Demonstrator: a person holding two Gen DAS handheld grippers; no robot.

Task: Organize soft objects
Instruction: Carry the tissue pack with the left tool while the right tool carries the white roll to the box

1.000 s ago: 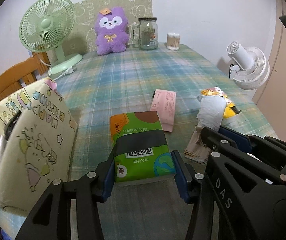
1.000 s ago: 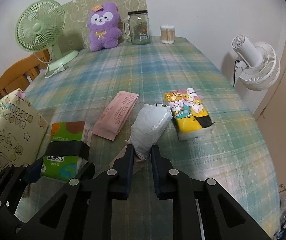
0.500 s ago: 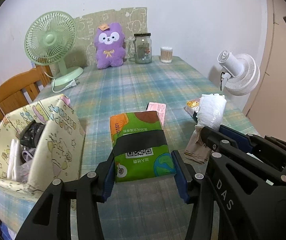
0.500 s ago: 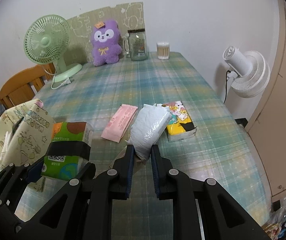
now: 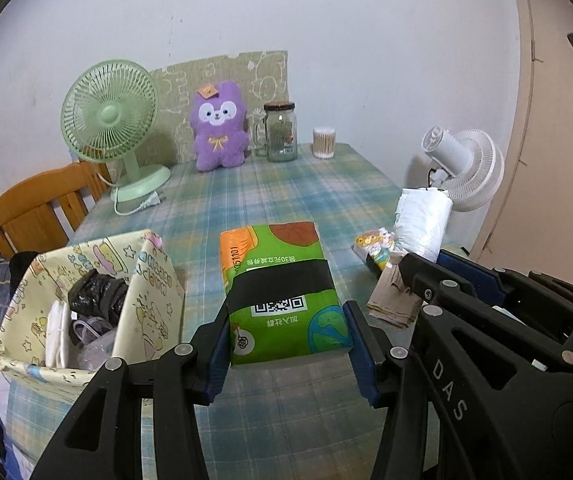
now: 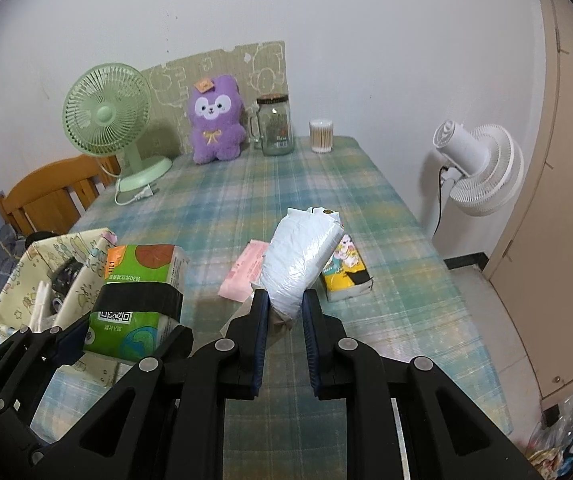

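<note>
My left gripper (image 5: pixel 286 322) is shut on a green tissue pack (image 5: pixel 282 288) with a black band, held above the plaid table (image 5: pixel 286 192). The same pack (image 6: pixel 138 292) shows at the left of the right wrist view. My right gripper (image 6: pixel 284 308) is shut on the lower end of a white plastic-wrapped pack (image 6: pixel 300 256), also seen at the right of the left wrist view (image 5: pixel 422 220). A cartoon-print fabric basket (image 5: pixel 86 300) stands at the left, holding dark and white soft items. On the table lie a pink pack (image 6: pixel 242 274), a yellow cartoon tissue pack (image 6: pixel 346 272) and a beige cloth (image 5: pixel 392 302).
At the table's far end stand a green fan (image 5: pixel 110 120), a purple plush (image 5: pixel 218 128), a glass jar (image 5: pixel 280 132) and a cotton-swab tub (image 5: pixel 323 143). A white fan (image 6: pixel 482 168) stands off the right edge. A wooden chair (image 5: pixel 34 208) is at the left.
Both grippers have risen with their packs, so the table looks farther below. The basket's inside has come into view at the left.
</note>
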